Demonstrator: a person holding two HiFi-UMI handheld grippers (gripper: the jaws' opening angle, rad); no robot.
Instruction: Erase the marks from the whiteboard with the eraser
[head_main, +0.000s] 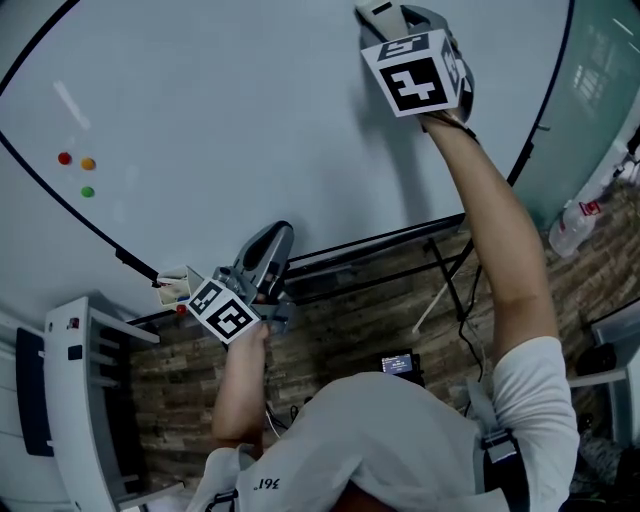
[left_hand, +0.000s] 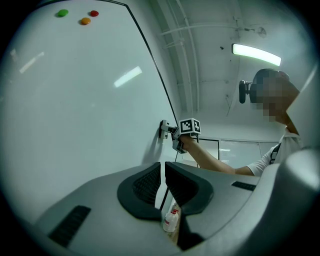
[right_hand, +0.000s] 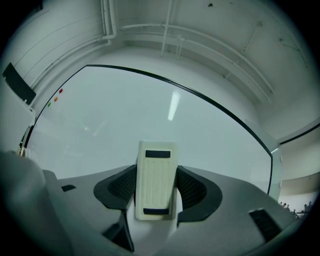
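The right gripper (right_hand: 156, 194) clamped the cream eraser (right_hand: 156, 170) between its jaws, pressed against the whiteboard (head_main: 250, 120) at its far right. The left gripper (left_hand: 163, 181), jaws all but together and empty, hung near the board's lower edge. Red (head_main: 64, 158), orange (head_main: 88, 163) and green (head_main: 87, 191) magnets sat far left. Wood-patterned floor (head_main: 350, 330) lay below, and a ceiling light (left_hand: 256, 54) glowed.

Cream ribbed eraser (right_hand: 156, 180) with two dark bars, between dark grey, mesh-textured fingers (right_hand: 192, 189); beyond the fingers, a pale white whiteboard (right_hand: 125, 115), black-rimmed, bearing red, orange and green dots (right_hand: 55, 99)
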